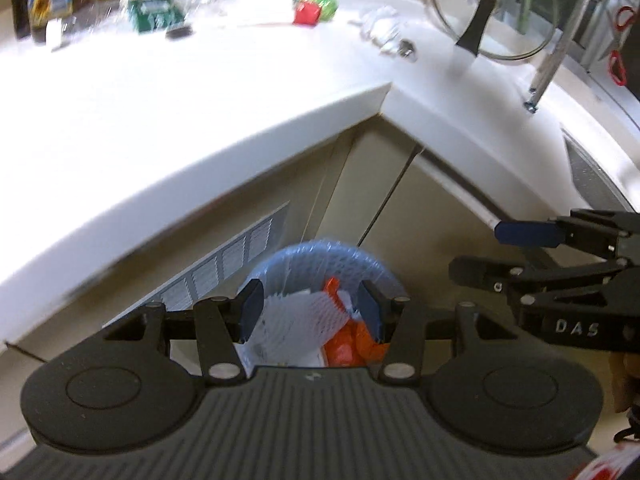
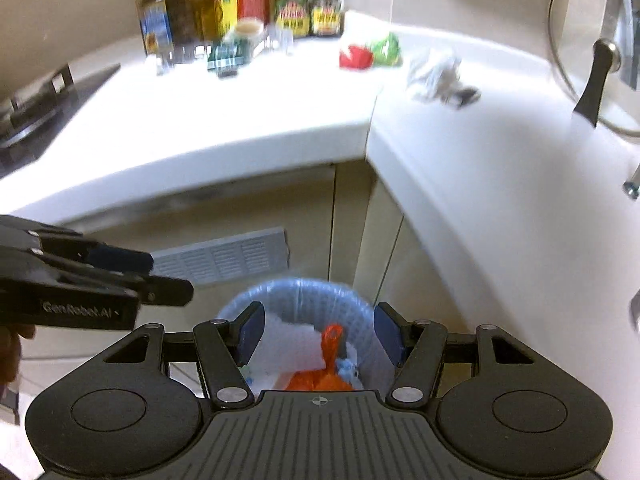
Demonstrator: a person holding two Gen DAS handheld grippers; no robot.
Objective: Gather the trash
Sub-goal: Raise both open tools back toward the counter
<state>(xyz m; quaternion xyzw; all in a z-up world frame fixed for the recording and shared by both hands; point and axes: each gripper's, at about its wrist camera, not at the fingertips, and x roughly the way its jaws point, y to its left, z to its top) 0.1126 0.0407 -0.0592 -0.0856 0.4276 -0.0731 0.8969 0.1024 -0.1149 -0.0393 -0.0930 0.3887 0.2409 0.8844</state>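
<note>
A bin with a blue liner (image 1: 320, 254) (image 2: 296, 286) stands on the floor below the counter corner, holding white mesh and an orange bag (image 2: 330, 376). My left gripper (image 1: 311, 310) hovers above it, open, with nothing between its pads. My right gripper (image 2: 320, 334) hangs beside it over the same bin, also open and not holding anything. Each shows in the other's view: the right gripper (image 1: 476, 251) and the left gripper (image 2: 170, 276). On the white counter lie a red and green wrapper (image 1: 314, 8) (image 2: 370, 52) and crumpled white paper (image 1: 382, 28) (image 2: 434, 72).
Bottles and jars (image 2: 208, 4) line the back of the counter (image 1: 160, 112), with a green carton (image 1: 154, 12) in front. A glass lid (image 1: 488, 12) leans at the right by a metal rod (image 1: 546, 68). A hob (image 2: 36, 100) sits far left. Cabinet fronts with a vent grille (image 2: 224, 258) stand behind the bin.
</note>
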